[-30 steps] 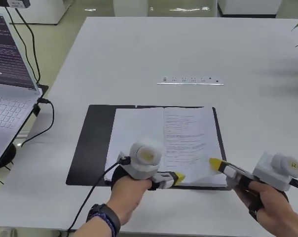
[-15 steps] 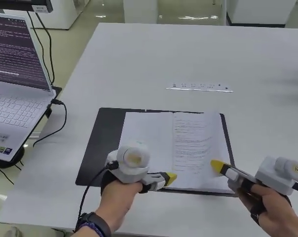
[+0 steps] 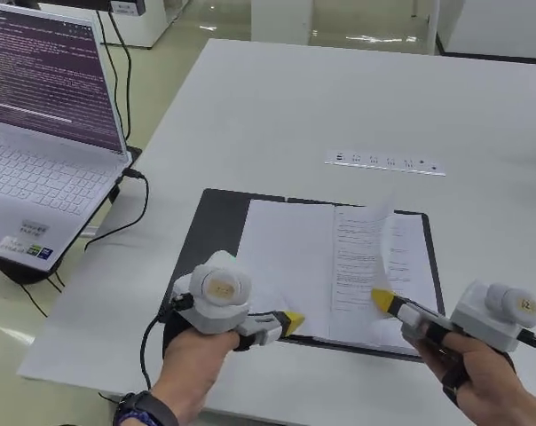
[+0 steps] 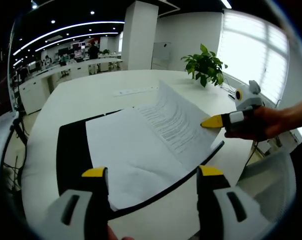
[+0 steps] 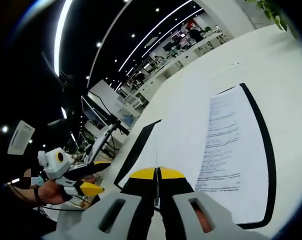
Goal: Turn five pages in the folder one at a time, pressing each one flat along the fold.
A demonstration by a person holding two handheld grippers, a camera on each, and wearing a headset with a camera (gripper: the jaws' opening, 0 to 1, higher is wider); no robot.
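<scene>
A black folder (image 3: 216,240) lies open on the white table, white pages spread across it. My right gripper (image 3: 381,300) is shut on the lower edge of the printed right-hand page (image 3: 374,244), which is lifted and curling up off the stack. In the right gripper view the yellow jaws (image 5: 157,175) pinch that sheet (image 5: 183,135), with the folder's rim (image 5: 261,130) to the right. My left gripper (image 3: 290,321) is open at the folder's near edge, at the foot of the left page. The left gripper view shows the open jaws (image 4: 153,172), the folder (image 4: 71,150) and the raised page (image 4: 176,120).
An open laptop (image 3: 46,133) stands at the table's left edge with a black cable (image 3: 130,222) trailing toward the folder. A socket strip (image 3: 388,162) is set into the tabletop beyond the folder. A potted plant (image 4: 206,65) stands past the far side.
The right gripper has raised the printed page's lower edge, so the sheet now curls up off the stack. The head camera has shifted, and the left gripper stays at the folder's near edge.
</scene>
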